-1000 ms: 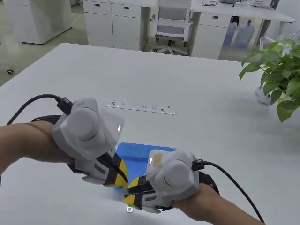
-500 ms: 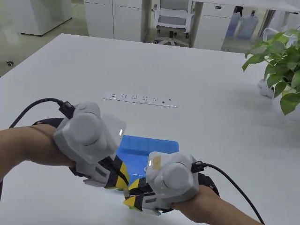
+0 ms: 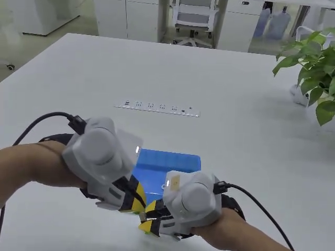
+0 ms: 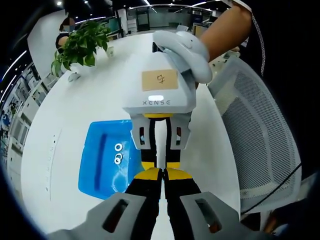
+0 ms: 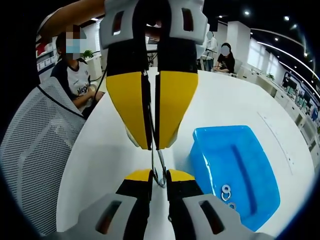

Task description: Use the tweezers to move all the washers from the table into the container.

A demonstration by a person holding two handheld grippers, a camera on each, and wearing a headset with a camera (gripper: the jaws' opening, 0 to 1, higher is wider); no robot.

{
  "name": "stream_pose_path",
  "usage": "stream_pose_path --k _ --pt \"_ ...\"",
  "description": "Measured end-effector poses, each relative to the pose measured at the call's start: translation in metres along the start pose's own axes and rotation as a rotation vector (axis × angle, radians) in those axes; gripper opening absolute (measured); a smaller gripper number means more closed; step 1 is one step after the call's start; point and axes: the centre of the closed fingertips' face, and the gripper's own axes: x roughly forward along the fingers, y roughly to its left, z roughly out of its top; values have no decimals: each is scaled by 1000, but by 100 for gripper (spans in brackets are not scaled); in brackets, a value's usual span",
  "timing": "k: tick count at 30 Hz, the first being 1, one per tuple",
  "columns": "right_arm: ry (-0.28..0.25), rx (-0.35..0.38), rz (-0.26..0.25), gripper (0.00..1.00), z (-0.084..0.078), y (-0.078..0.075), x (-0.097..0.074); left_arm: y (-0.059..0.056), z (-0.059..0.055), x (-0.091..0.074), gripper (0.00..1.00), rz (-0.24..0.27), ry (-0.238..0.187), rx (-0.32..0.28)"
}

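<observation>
The left gripper [image 4: 160, 173] and right gripper [image 5: 159, 177] both squeezed their fingers on the tweezers [image 5: 156, 161], beside the blue container [image 5: 199, 159] holding two washers [image 5: 226, 189].

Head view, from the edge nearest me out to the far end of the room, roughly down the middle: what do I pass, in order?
Right tool → shallow blue plastic container → long white power strip lying flat on the tabletop → white-framed office chair beyond the table's far edge.
</observation>
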Motion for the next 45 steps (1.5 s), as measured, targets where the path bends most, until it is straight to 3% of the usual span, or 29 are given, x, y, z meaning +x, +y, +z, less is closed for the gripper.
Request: stream_pose_path --k 13,27,40,45 --pt "29 -13 0 17 -6 2 0 6 2 1 5 6 -8 -29" --pt "5 45 -17 10 -4 -3 -1 7 3 2 5 12 -19 -35" --pt "10 35 -14 10 -2 -1 -3 6 5 -1 5 6 -17 -28" --pt "0 27 -18 10 4 -3 -10 7 12 -7 5 7 -25 -22"
